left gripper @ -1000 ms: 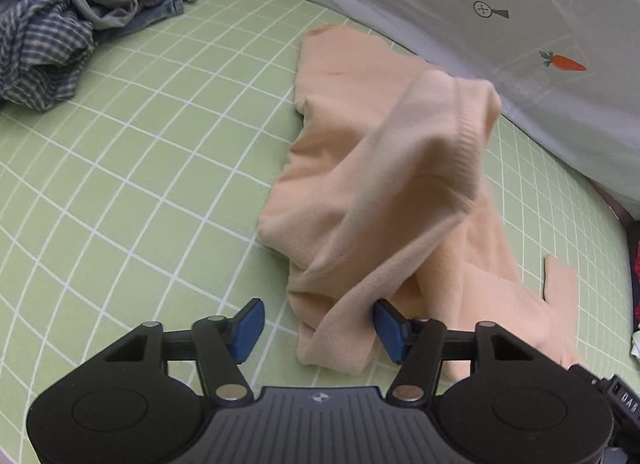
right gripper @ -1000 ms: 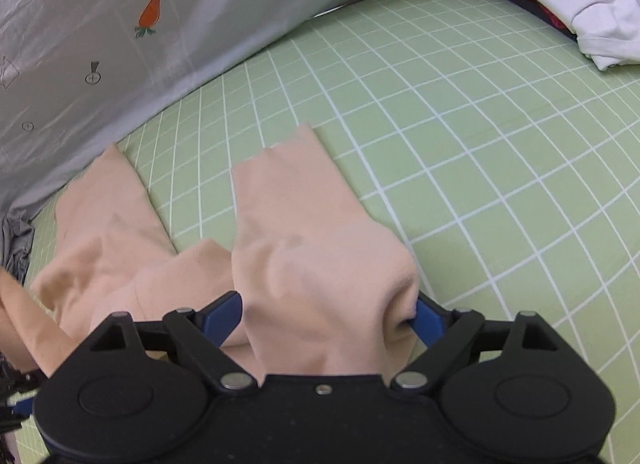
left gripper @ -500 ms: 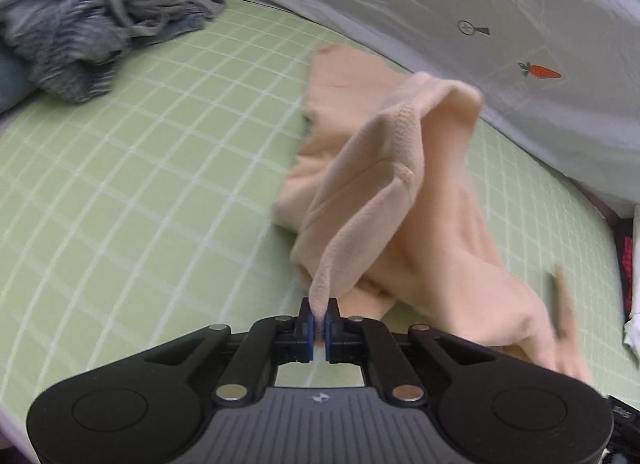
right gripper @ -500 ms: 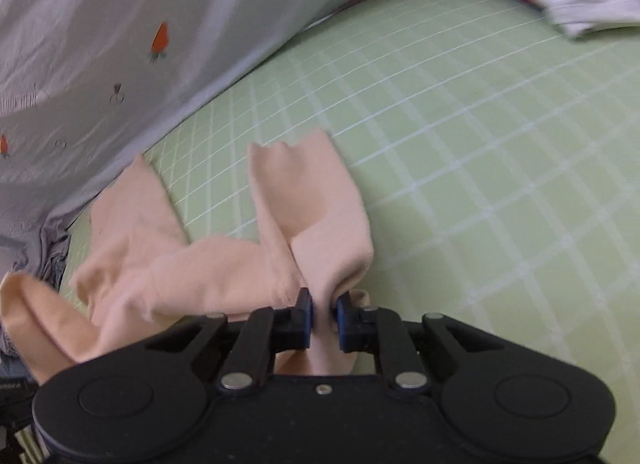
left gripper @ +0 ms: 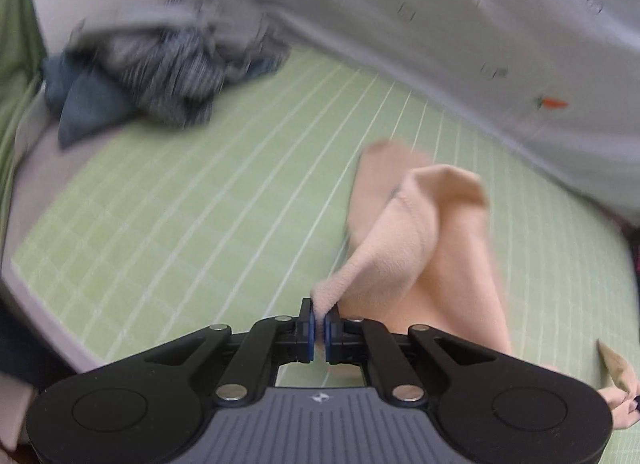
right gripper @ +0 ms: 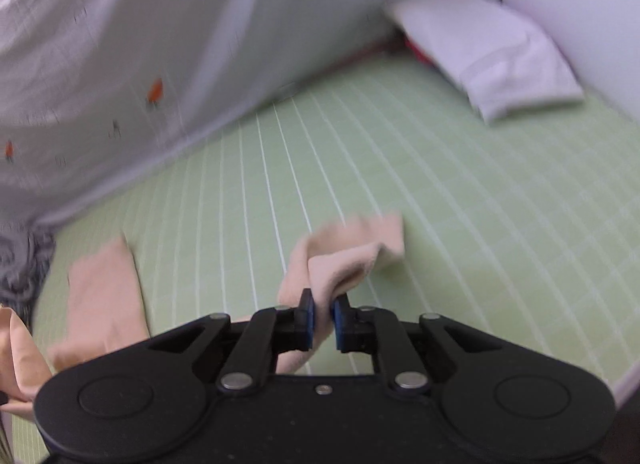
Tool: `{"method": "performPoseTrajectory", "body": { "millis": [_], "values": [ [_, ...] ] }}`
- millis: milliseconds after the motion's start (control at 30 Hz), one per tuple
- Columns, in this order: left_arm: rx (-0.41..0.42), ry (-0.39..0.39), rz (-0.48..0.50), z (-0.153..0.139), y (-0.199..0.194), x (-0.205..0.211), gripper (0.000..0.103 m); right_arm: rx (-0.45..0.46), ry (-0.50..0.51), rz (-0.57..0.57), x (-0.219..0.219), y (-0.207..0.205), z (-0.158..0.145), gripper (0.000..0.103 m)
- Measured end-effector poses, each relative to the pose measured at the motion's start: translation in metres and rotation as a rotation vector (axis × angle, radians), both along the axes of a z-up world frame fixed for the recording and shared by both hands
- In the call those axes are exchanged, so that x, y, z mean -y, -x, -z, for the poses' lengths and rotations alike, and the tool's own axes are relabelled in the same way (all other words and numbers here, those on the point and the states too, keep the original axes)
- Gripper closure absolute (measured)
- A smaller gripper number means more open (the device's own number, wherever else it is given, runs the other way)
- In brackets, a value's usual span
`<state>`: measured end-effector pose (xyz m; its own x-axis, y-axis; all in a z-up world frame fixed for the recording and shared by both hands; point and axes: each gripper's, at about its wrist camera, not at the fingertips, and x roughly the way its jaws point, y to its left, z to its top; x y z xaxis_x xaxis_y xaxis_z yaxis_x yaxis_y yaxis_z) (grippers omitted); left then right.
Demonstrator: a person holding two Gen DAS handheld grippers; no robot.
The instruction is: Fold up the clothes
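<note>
Peach knit fabric is pinched in both of my tools: my left hand-held gripper [left gripper: 319, 326] is clamped on one edge of the garment [left gripper: 420, 248], and my right hand-held gripper [right gripper: 322, 324] is clamped on another bunched edge of it. From the left one the cloth rises ahead and to the right in a folded hump, then trails down onto the green checked bed [left gripper: 200, 223]. From the right one a short flap pokes forward, and a loose part of the garment lies on the bed off to my left. Ahead of both, open sheet runs to the grey hanging cloth [right gripper: 160, 43] at the far edge. A pile of dark clothes [left gripper: 160, 75] sits well ahead-left of my left tool; a white pillow [right gripper: 488, 51] sits far ahead-right of my right one. Both views are blurred.
</note>
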<state>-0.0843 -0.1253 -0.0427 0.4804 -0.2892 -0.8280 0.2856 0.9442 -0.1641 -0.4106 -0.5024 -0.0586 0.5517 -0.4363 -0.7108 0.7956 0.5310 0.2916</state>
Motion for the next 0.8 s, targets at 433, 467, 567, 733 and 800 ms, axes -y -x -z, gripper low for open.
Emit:
{"method": "performPoseTrajectory", "body": {
  "millis": [433, 467, 567, 733, 800],
  "values": [
    [0.297, 0.062, 0.083, -0.084, -0.188, 0.07, 0.097, 0.181, 0.419, 0.067, 0.139, -0.154, -0.121, 0.094],
    [0.31, 0.078, 0.072, -0.083, -0.209, 0.078, 0.097, 0.187, 0.444, 0.068, 0.147, -0.174, -0.125, 0.094],
    [0.309, 0.074, 0.044, -0.056, -0.274, 0.116, 0.085, 0.114, 0.454, 0.06, 0.171, -0.241, -0.112, 0.084],
    [0.189, 0.039, 0.017, 0.01, -0.303, 0.156, 0.038, -0.015, 0.372, 0.037, 0.154, -0.313, -0.051, 0.02],
    [0.103, 0.07, 0.03, 0.039, -0.295, 0.162, 0.035, -0.041, 0.292, 0.002, 0.13, -0.324, -0.019, 0.018]
  ]
}}
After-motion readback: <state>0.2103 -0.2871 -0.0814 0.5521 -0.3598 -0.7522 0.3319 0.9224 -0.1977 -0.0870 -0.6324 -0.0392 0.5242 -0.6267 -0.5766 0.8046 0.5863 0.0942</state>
